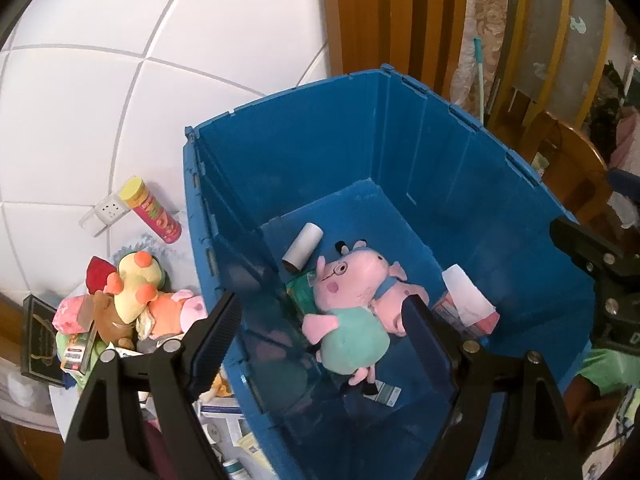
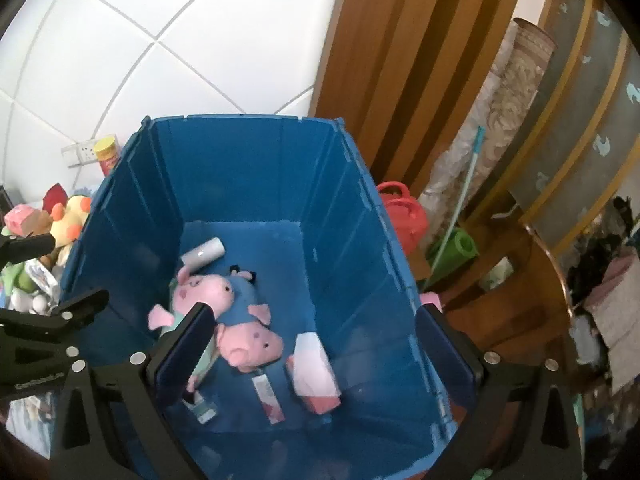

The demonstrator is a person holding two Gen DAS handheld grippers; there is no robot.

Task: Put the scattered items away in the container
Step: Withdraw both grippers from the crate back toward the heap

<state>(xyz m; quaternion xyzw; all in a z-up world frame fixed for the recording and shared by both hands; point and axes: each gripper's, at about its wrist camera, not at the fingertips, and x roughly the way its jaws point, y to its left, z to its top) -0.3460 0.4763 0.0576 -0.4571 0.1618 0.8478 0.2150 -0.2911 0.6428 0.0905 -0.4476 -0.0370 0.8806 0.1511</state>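
Observation:
A blue plastic bin [image 1: 500, 184] [image 2: 248, 160] stands open. Inside lie two pink pig plush toys [image 1: 352, 292] [image 2: 248, 344], a cardboard tube [image 1: 302, 246] [image 2: 202, 256], a pink-and-white box [image 1: 468, 304] [image 2: 314, 372] and small packets. My left gripper [image 1: 324, 324] is open and empty over the bin's left wall. My right gripper [image 2: 316, 344] is open and empty over the bin. A pile of plush toys [image 1: 132, 300] [image 2: 64, 220] and boxes lies left of the bin, with a pink can with a yellow lid [image 1: 150, 210] [image 2: 107, 154].
A white tiled wall is behind. Wooden panels [image 1: 400, 20], a rolled mat [image 2: 500, 120] and a teal-handled mop [image 2: 460, 208] stand at the right. A red watering can [image 2: 402, 208] sits beside the bin. Papers and a black box [image 1: 38, 336] lie at left.

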